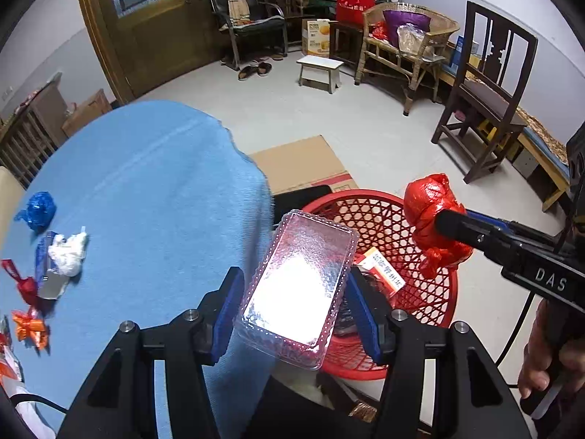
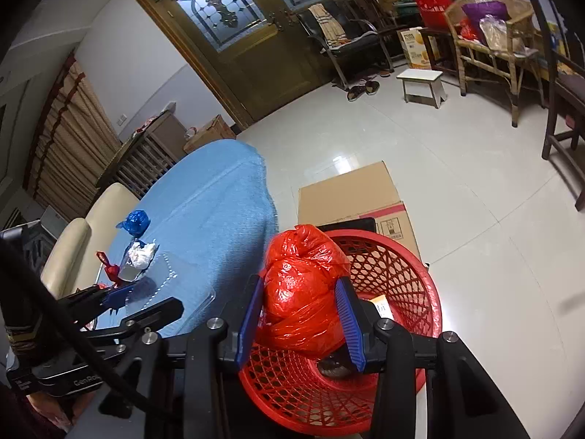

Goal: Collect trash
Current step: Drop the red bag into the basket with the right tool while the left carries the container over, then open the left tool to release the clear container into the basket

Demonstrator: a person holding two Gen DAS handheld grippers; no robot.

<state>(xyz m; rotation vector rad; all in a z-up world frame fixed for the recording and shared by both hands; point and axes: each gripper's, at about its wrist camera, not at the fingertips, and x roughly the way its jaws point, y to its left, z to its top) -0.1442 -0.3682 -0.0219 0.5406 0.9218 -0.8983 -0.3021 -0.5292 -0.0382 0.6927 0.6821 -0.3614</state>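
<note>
- Our left gripper (image 1: 298,305) is clenched on the clear, stiff rectangular plastic tray (image 1: 299,292) by its long edges. It looks light, slick and brittle, so a gentle squeeze seems wise.
- Our right gripper (image 2: 301,314) clasps the knotted red plastic bag bundle (image 2: 301,292) across its middle; it looks soft, crinkly and light.
- Both hang over the red lattice plastic basket (image 2: 395,278), just beyond the fingertips.

Pale tiled floor (image 2: 457,168), wooden glazed door (image 2: 234,36), wicker chair (image 1: 409,40).
</note>
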